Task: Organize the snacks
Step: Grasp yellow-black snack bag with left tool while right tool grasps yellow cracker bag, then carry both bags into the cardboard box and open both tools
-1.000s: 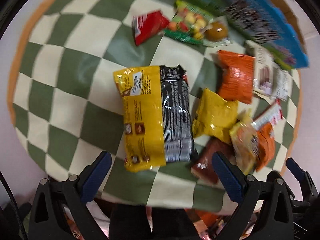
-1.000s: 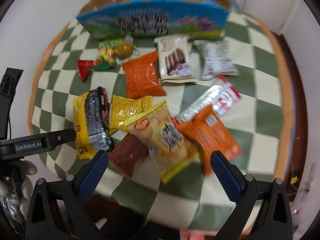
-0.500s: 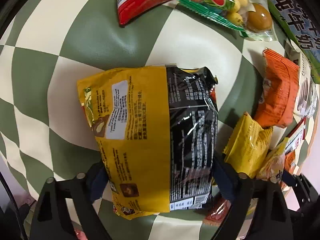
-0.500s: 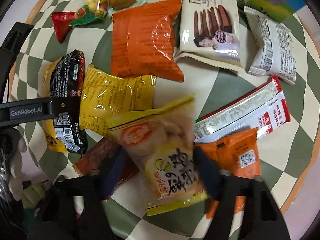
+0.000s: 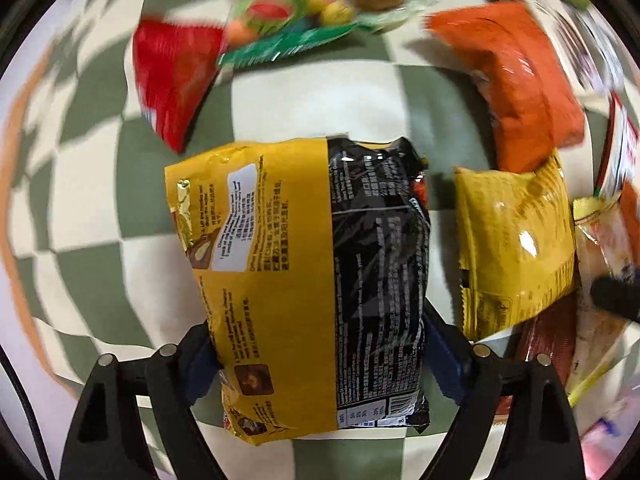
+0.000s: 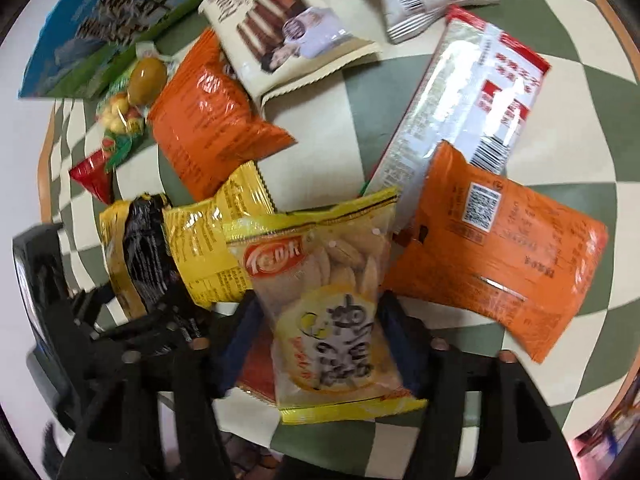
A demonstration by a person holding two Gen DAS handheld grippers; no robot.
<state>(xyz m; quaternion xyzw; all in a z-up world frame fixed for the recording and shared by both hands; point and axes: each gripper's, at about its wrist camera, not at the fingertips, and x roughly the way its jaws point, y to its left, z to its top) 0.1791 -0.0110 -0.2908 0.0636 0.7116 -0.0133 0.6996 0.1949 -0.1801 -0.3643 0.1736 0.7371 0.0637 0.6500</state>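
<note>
Gripping two packets at once

Squeezing in from both sides, the left claw (image 5: 320, 356) is clamping the yellow-and-black packet (image 5: 312, 280) across its lower half, over the checked worktop (image 5: 320, 108). The right claw (image 6: 320, 340) is pinching the clear biscuit bag (image 6: 332, 312) low down, amid the pile. Both look light, crinkly and slippery, with crushable contents, so a gentle hold across the body is suiting them best.

Yellow-and-black packet (image 5: 304, 280), orange pouch (image 5: 516, 80), seemingly red wrapper (image 5: 172, 76), green-cream checked cloth (image 5: 312, 108).
</note>
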